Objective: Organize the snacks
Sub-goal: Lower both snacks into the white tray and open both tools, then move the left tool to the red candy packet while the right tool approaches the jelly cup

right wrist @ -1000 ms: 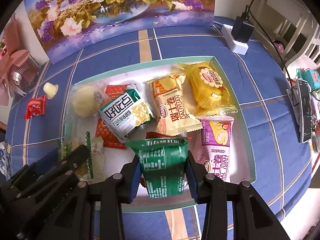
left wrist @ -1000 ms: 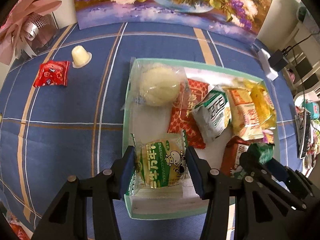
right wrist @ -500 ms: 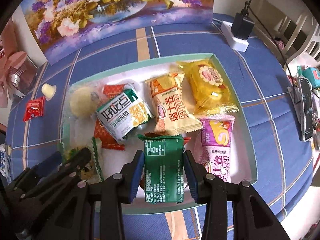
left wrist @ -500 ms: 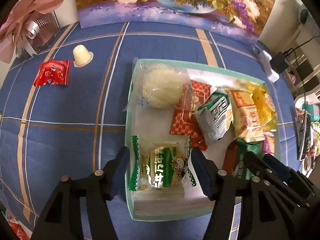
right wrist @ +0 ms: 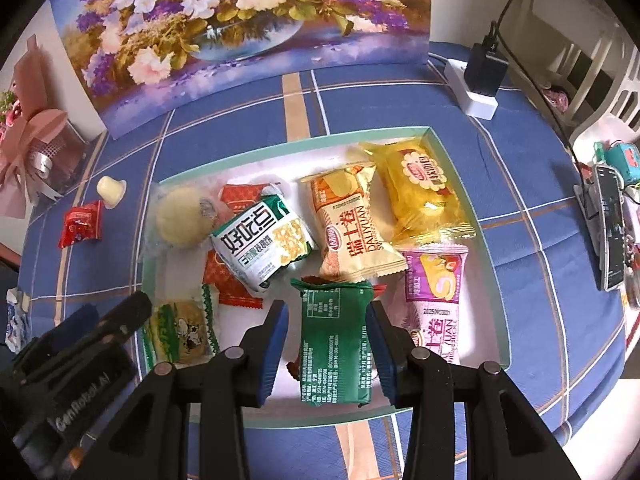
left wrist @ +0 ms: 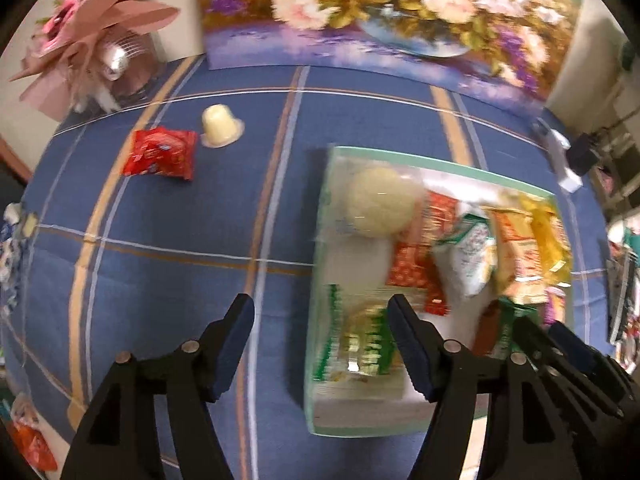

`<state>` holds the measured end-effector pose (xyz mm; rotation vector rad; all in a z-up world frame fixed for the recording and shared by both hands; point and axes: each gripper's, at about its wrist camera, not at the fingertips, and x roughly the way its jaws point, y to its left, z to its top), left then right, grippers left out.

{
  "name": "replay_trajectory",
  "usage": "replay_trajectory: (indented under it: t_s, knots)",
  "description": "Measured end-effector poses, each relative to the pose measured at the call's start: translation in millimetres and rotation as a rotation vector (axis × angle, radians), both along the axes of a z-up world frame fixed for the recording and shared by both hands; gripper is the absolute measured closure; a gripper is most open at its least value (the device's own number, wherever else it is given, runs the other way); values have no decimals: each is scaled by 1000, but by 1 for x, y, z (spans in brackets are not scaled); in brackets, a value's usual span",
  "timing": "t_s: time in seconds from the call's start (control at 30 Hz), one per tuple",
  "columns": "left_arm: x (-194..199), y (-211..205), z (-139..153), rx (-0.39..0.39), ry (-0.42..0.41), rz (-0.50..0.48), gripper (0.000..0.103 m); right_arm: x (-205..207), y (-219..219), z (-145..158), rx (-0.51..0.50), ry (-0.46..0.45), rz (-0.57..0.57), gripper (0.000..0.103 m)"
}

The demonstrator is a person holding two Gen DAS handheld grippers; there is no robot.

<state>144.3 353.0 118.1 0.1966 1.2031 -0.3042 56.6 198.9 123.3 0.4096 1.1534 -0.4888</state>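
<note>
Both grippers have let go since a second ago. From the left wrist, the left gripper is opening with bare cloth between its fingers; the cookie pack lies in the tray by its right finger. From the right wrist, the right gripper is opening, the green packet lying loose between its fingers. Placing looks done; next, the red packet waits far ahead-left.

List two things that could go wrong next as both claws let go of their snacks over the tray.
1. The right claw is opening around the green packet, which rests on other packets and may slide.
2. The red packet and jelly cup lie outside the tray and could be forgotten.
</note>
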Motion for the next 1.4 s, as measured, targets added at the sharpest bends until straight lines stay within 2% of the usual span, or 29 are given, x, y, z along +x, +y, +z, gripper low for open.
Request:
replay_trajectory:
  t_s: [0.03,0.07,0.1,0.23,0.37,0.5,0.6,1.1,1.4]
  knots:
    - [2,2,-2,16,-4,14,22,0,1,0,1,-2,4,52]
    - [3,5,-2,29,-9,28,14,0,2,-1,2,-6,10,46]
    - [5,7,-3,41,-15,42,12,1,3,-1,1,-10,12,41]
    - [9,15,-3,69,-38,86,12,2,6,-1,-6,-24,26,29]
    - [11,20,-3,97,-53,116,4,3,7,0,-7,-36,32,16]
    - [13,24,-5,105,-54,135,4,4,7,0,-8,-45,32,3]
    - [15,26,-5,108,-54,143,4,3,7,1,-8,-51,32,0]
    - [18,33,0,101,-68,159,3,1,9,12,-16,-82,24,0]
    - [27,50,11,83,-96,176,3,9,33,28,-54,-129,72,0]
